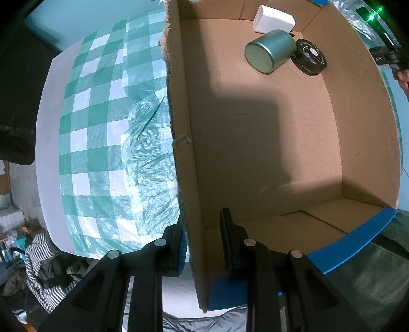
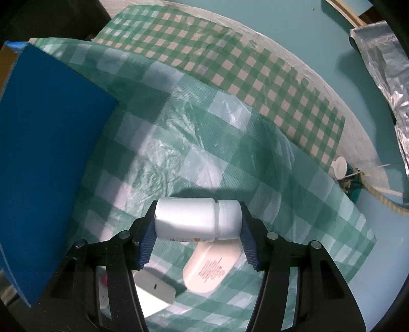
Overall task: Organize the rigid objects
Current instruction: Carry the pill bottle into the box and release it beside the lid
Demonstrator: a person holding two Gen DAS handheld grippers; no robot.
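The left hand-held gripper straddled the near wall of an open brown cardboard box with a blue outside: one finger sat outside the wall, the other inside, with a gap showing between the inner finger and the cardboard, so I cannot tell whether it truly pinched the wall. Inside the box, toward one o'clock in the left wrist view, a grey-green metal cylinder lying on its side touched a black toothed disc with gold markings at its three o'clock side. Just beyond the cylinder, at its twelve o'clock, a small white rectangular block rested against the far wall. Outside the box, at nine o'clock, a green-and-white checked plastic cloth covered the surface.

The right hand-held gripper pinched a white plastic pill bottle with a ribbed white cap end to end, bottle base against one blue pad and cap against the other, held crosswise above the checked cloth. Below it, toward six o'clock, lay a cream rounded plastic container with reddish print and, at seven o'clock, a white flat object with a small dark hole. The box's blue side filled nine o'clock. At three o'clock a small white round cap sat near a pale rope.
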